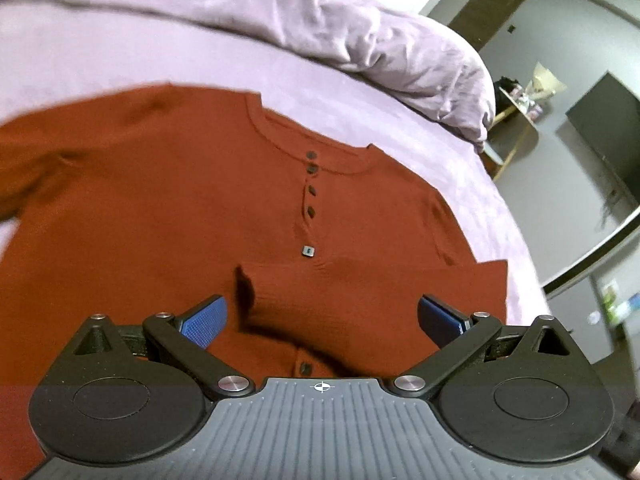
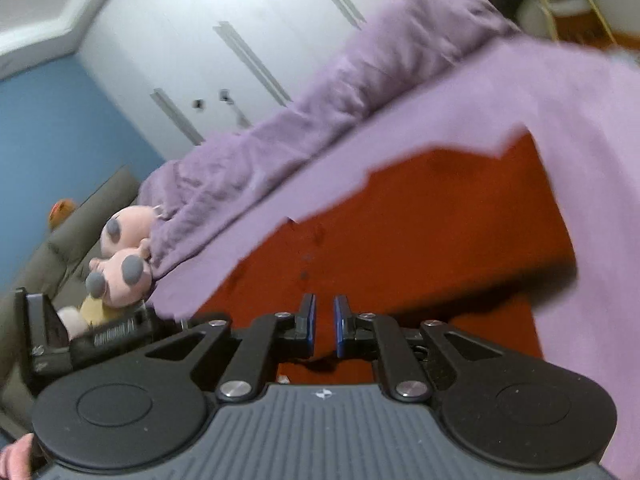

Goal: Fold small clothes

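Shirt [image 1: 168, 216]: one, rust-red, long-sleeved, lying flat front-up on the lilac bed sheet [image 1: 120, 52], neckline toward the bunched duvet [image 1: 360, 32] at the bed's far edge. One sleeve [image 1: 360, 300] is folded across the chest, cuff near mid-body. Buttons [image 1: 311, 190]: five visible on the placket, one more below the folded sleeve, plus one small grey tag [image 1: 307, 251]. Left gripper [image 1: 320, 316]: jaws wide apart, hovering over the folded sleeve, nothing held. Right gripper [image 2: 322, 328]: blue pads [image 2: 308, 320] nearly together with a thin gap, nothing visibly pinched; view is tilted and motion-blurred. Only the left view shows buttons, tag and sleeve fold clearly; shirt [image 2: 420, 240] is a red smear in the right view. Only the right view shows two pink plush toys [image 2: 124, 256] off the bed's side, white wardrobe doors [image 2: 224, 60] and a blue wall [image 2: 52, 140].
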The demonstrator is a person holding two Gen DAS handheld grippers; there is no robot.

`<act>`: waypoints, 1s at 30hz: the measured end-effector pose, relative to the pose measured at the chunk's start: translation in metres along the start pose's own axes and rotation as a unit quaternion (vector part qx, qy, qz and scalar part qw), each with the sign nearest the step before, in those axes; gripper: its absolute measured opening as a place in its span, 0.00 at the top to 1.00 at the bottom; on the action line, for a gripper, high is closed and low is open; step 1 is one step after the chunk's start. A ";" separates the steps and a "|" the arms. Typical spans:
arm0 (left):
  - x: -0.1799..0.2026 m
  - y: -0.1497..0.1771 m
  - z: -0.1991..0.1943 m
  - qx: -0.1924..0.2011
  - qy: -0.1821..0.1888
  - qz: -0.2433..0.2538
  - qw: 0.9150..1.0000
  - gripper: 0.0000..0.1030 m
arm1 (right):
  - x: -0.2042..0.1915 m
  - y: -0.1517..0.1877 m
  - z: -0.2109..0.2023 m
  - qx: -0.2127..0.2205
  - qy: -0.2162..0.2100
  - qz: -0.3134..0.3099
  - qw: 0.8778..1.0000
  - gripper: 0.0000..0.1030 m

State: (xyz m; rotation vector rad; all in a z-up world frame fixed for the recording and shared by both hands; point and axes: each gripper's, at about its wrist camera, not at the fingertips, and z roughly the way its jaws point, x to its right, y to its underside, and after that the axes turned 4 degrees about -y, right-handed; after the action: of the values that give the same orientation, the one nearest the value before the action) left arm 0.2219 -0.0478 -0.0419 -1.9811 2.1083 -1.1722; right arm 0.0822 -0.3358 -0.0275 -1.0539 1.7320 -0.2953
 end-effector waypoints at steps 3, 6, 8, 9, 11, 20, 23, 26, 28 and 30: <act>-0.011 -0.007 0.023 -0.018 -0.001 -0.021 1.000 0.01 | 0.012 0.014 -0.009 -0.007 0.016 0.016 1.000 0.91; -0.021 -0.012 0.026 -0.019 -0.015 -0.031 0.999 0.18 | 0.029 0.030 -0.015 -0.019 0.024 0.026 0.999 0.91; -0.033 -0.011 0.026 -0.023 -0.004 -0.052 0.998 0.18 | 0.036 0.036 -0.015 -0.027 0.025 0.033 0.999 0.91; -0.038 -0.010 0.026 -0.026 0.009 -0.065 0.998 0.18 | 0.039 0.039 -0.014 -0.031 0.024 0.034 0.999 0.91; -0.043 -0.011 0.028 -0.034 0.028 -0.084 0.995 0.21 | 0.042 0.040 -0.011 -0.035 0.023 0.037 0.998 0.91; -0.028 -0.023 0.052 -0.062 0.046 -0.048 0.996 0.86 | 0.039 0.042 -0.008 -0.039 0.023 0.042 0.998 0.91; -0.016 -0.041 0.041 -0.031 0.044 -0.017 0.998 0.87 | 0.039 0.038 -0.007 -0.038 0.030 0.037 0.998 0.91; -0.010 -0.069 0.017 0.024 0.040 0.015 0.999 0.87 | 0.040 0.028 -0.003 -0.030 0.038 0.035 0.998 0.91; -0.011 -0.087 0.002 0.062 0.016 0.038 0.997 0.87 | 0.038 0.019 -0.001 -0.018 0.046 0.024 0.999 0.91; -0.017 -0.101 -0.003 0.093 -0.035 0.066 0.993 0.87 | 0.037 0.011 0.004 -0.012 0.055 0.010 0.998 0.91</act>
State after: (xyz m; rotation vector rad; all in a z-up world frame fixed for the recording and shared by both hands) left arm 0.3098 -0.0225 0.0052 -1.7489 1.9824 -1.2062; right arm 0.0777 -0.3566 -0.0597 -1.0534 1.8472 -0.3254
